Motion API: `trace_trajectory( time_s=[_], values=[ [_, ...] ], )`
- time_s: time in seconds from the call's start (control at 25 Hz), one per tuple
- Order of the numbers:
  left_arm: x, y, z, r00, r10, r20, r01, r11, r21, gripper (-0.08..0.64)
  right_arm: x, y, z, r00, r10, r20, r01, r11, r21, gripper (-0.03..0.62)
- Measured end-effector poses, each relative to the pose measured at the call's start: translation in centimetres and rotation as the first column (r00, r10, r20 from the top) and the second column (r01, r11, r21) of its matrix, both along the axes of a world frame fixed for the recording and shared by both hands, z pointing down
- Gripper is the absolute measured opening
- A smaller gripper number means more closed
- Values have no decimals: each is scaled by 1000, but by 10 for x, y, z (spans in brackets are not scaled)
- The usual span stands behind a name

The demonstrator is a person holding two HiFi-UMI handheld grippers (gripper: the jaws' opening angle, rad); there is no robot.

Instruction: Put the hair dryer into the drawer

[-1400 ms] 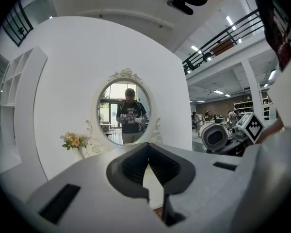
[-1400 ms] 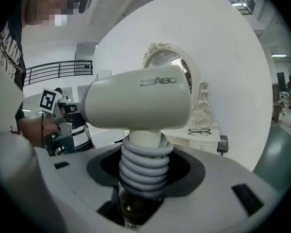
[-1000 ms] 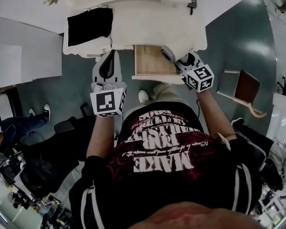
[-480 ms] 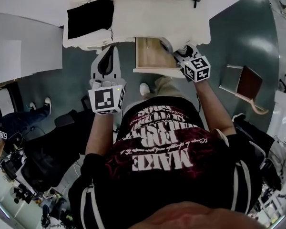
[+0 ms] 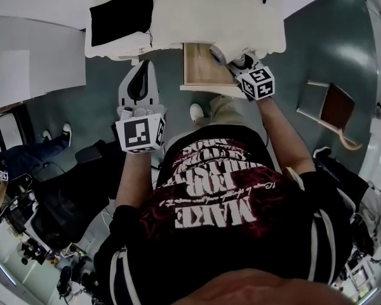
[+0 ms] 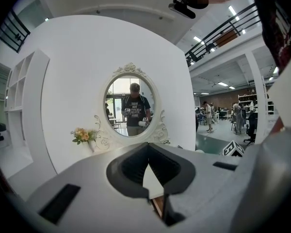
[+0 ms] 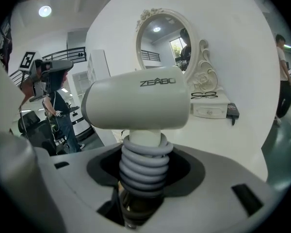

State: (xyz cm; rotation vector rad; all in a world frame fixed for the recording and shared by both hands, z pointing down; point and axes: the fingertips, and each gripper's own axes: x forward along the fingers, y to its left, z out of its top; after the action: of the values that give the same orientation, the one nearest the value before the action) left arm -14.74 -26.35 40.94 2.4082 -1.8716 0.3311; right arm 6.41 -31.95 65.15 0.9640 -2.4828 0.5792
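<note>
Update: right tool (image 7: 139, 193) has dropped over the last second and moved in toward the white bench (image 5: 228, 18). In the head view its marker cube now sits at the front right corner of the open drawer with the pale wood floor (image 5: 193, 75). Previously it was further back, toward the person.

Its jaws are clamped on the handle of the white hair dryer (image 7: 140, 103), just under the grey cord (image 7: 143, 166) coiled round that handle. Barrel sits crosswise above the jaws. Head view puts the dryer at the drawer's right rim. It looks to be over the opening, but I can't tell whether it is below the rim yet.

Left tool (image 6: 148, 159) has barely moved. Jaw tips are together with nothing between them, parked just left of the drawer.

My read: drawer is already open and the carry is nearly done. What's left is lowering it in and letting go. Watch that the barrel clears the right drawer wall and the bench edge above it.

Counts:
- hair dryer: 1
- open drawer: 1
- tools: 2
- oval mirror (image 6: 130, 108): 1
- flower bunch (image 6: 82, 135): 1
- black rectangular pad (image 5: 120, 19) on the bench: 1
- pair of glasses (image 7: 203, 95): 1
</note>
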Motion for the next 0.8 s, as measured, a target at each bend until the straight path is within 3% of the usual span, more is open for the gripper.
trace_trajectory(
  time_s=[0.8],
  values=[
    [0,3,9,1000,3,-30,-4,1000,-6,3,-1,7,78,992,-68,-108,60,995,-77,221]
  ],
)
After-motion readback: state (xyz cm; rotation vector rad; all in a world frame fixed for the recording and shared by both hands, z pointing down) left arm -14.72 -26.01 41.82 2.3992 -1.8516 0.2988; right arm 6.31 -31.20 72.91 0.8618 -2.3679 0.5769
